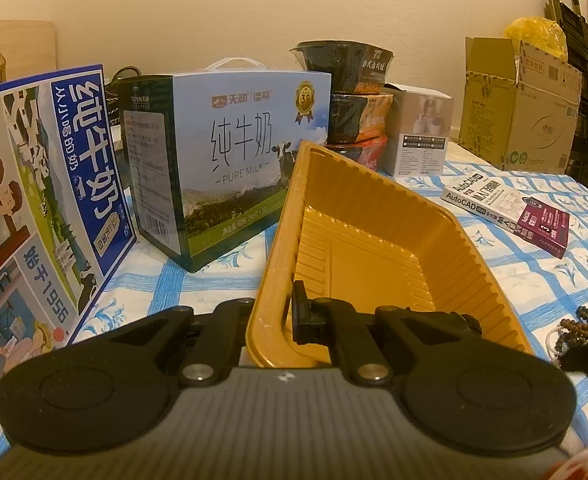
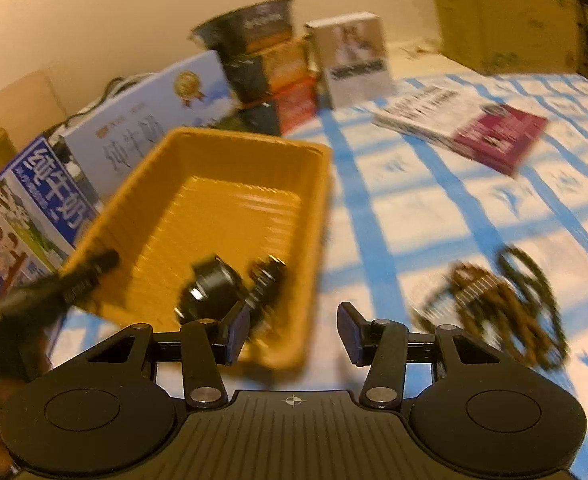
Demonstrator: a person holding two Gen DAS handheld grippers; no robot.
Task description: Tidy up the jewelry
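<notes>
At the bottom of the left wrist view, the left gripper (image 1: 281,312) is clamped on the near wall of the yellow tray (image 1: 374,256): one finger sits outside the wall, the other inside, pressed tight against the ridged plastic. The tray fills the centre of that frame and looks tipped up at its near end, its floor bare where visible.

In the right wrist view the right gripper (image 2: 294,336) sits at the bottom centre with its jaws parted and nothing between the blue pads (image 2: 350,336). The picture is smeared by motion. Its left finger stands in front of the tray's (image 2: 294,140) near right corner; its right finger is over the tablecloth (image 2: 434,208). Inside the tray, at its near end, blurred dark objects show, and I cannot tell what they are.

The jewelry (image 2: 502,308), a tangle of brown and dark bead strings, lies on the blue-checked cloth at the lower right of that frame, just right of the gripper and outside the tray. It also shows at the right edge of the left view (image 1: 582,332).

Farther back lies a book (image 1: 506,208) at the right, then milk cartons (image 1: 229,160) at the left and centre, stacked noodle bowls (image 1: 354,96) behind them, and a cardboard box (image 1: 522,108) at the upper right against the wall.
</notes>
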